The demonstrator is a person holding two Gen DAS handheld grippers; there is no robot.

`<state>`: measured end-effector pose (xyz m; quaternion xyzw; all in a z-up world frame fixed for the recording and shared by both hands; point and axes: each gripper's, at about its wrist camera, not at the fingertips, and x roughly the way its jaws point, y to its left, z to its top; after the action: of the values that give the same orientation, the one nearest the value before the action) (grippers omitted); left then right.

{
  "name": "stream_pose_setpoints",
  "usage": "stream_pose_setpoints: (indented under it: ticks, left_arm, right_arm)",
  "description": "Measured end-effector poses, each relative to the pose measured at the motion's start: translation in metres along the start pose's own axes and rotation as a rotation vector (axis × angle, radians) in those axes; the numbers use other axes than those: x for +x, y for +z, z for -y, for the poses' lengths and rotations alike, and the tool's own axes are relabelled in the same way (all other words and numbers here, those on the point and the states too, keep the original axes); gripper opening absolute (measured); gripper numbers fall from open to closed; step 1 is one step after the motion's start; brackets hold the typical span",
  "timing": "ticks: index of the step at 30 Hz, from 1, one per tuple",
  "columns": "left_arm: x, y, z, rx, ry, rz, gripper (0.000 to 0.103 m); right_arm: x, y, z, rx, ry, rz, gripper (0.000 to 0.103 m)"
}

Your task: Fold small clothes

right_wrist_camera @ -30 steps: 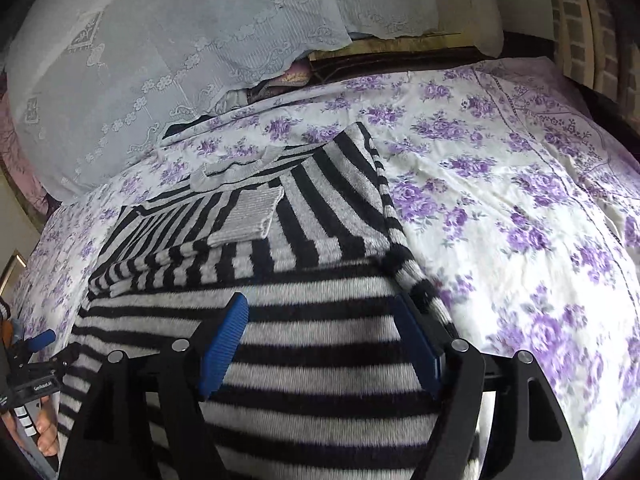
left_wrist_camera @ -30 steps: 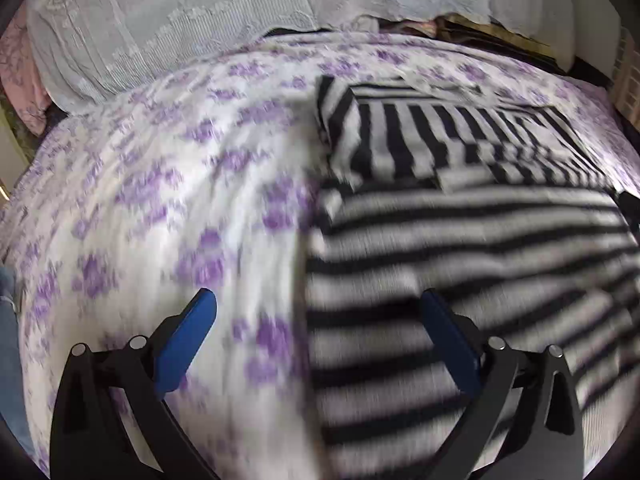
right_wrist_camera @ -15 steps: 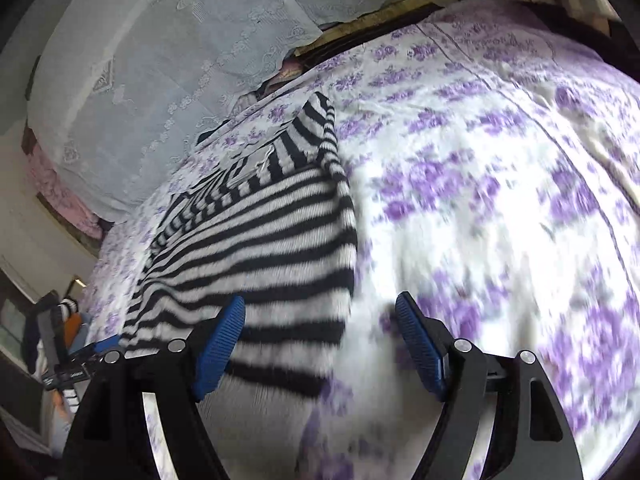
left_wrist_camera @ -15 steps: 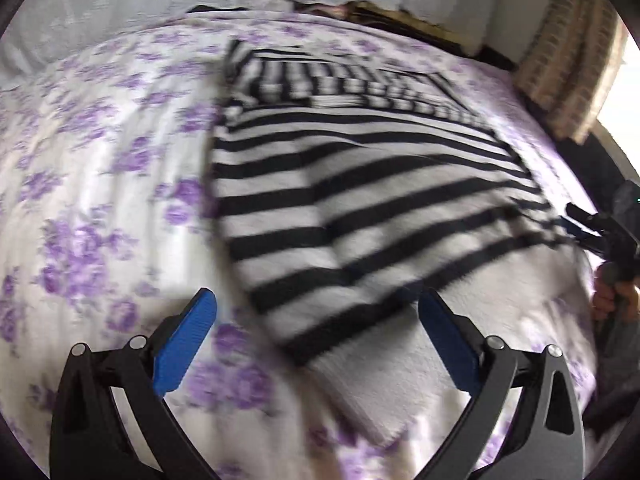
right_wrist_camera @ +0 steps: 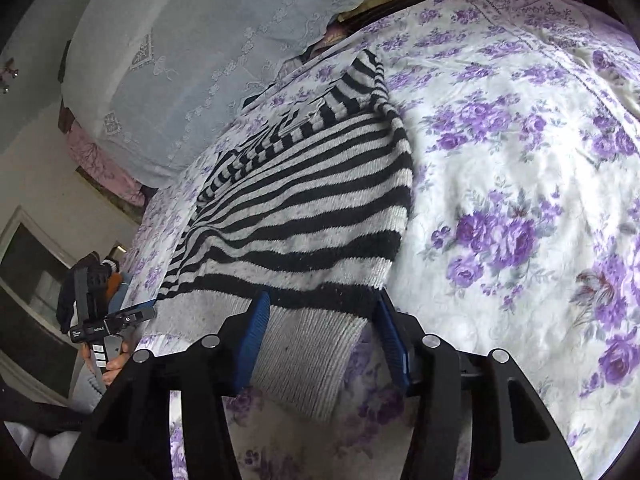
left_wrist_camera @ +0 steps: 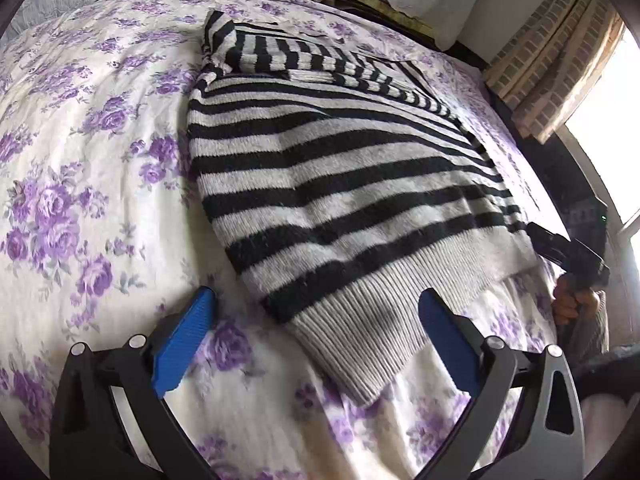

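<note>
A black-and-grey striped sweater lies flat on the flowered bedspread, its sleeves folded in at the far end. My left gripper is open just above the bed, and the near left corner of the ribbed grey hem lies between its blue pads without touching them. My right gripper straddles the other hem corner. Its jaws are closing, and the cloth between them is not bunched. Each view also shows the other gripper: the right gripper and the left gripper, each in a hand.
White lace pillows are stacked at the head of the bed. A patterned curtain and a bright window stand past the bed's right side. Bare bedspread stretches to the right of the sweater.
Both grippers drew back from over the sweater's body to its hem corners and tilted down. The right gripper's jaws have narrowed around the hem; the left ones stayed wide.
</note>
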<state>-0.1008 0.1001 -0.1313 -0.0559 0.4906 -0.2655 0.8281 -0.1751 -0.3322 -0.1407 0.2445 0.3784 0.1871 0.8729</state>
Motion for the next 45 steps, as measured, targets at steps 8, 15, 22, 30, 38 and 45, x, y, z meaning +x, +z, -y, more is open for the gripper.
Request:
stream_pose_setpoints:
  ticks: [8,15,22,30,38,45]
  left_arm:
    - [0.02,0.029,0.008,-0.015,-0.106,0.015,0.042]
    - [-0.006,0.026,0.014,0.031,-0.014,0.1,0.019]
    - [-0.026,0.051,0.019,0.071,0.016,0.168,0.019]
    - [-0.027,0.084,0.021,0.09,0.072,0.208,0.018]
    - [-0.025,0.12,0.01,0.065,0.098,0.244,0.016]
    - [-0.022,0.157,0.006,0.057,0.122,0.271,0.016]
  right_arm:
    - [0.015,0.007,-0.001,0.024,0.057,-0.019,0.02]
    - [0.001,0.015,-0.014,-0.016,0.087,0.045,0.014]
    - [0.0,0.044,-0.029,-0.023,0.13,0.082,0.014]
    - [0.018,0.081,-0.039,-0.018,0.156,0.109,0.014]
    - [0.035,0.125,-0.038,0.025,0.159,0.13,0.014]
    - [0.048,0.156,-0.037,0.03,0.151,0.137,0.014]
